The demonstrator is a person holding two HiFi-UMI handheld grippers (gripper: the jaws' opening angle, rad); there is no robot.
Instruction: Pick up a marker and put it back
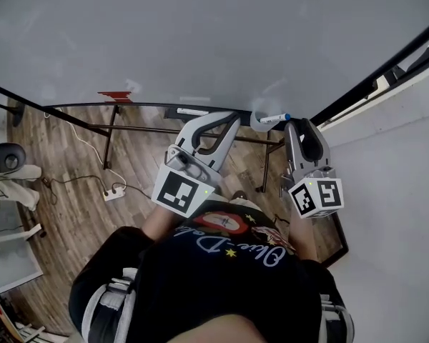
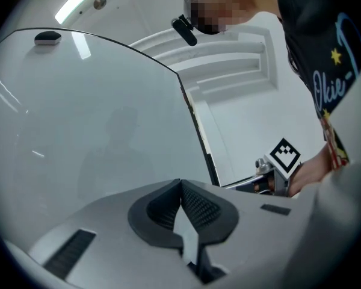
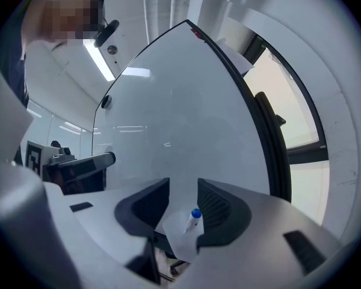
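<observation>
A white marker with a blue cap (image 1: 275,118) lies in a small white holder (image 1: 258,123) at the lower edge of the whiteboard (image 1: 200,34). My right gripper (image 1: 297,126) is just beside it, to its right. In the right gripper view the marker (image 3: 192,220) stands between the jaws of the right gripper (image 3: 183,198), nearer the right pad; the pads are apart and do not press on it. My left gripper (image 1: 230,118) points at the board's edge left of the holder. Its jaws (image 2: 180,184) are shut with nothing between them.
A second marker (image 1: 191,111) lies on the board's ledge further left, near a red patch (image 1: 115,96). Below the board are its black stand legs (image 1: 111,138) and a wooden floor with a power strip (image 1: 115,191). A white wall (image 1: 400,156) and a dark frame close off the right side.
</observation>
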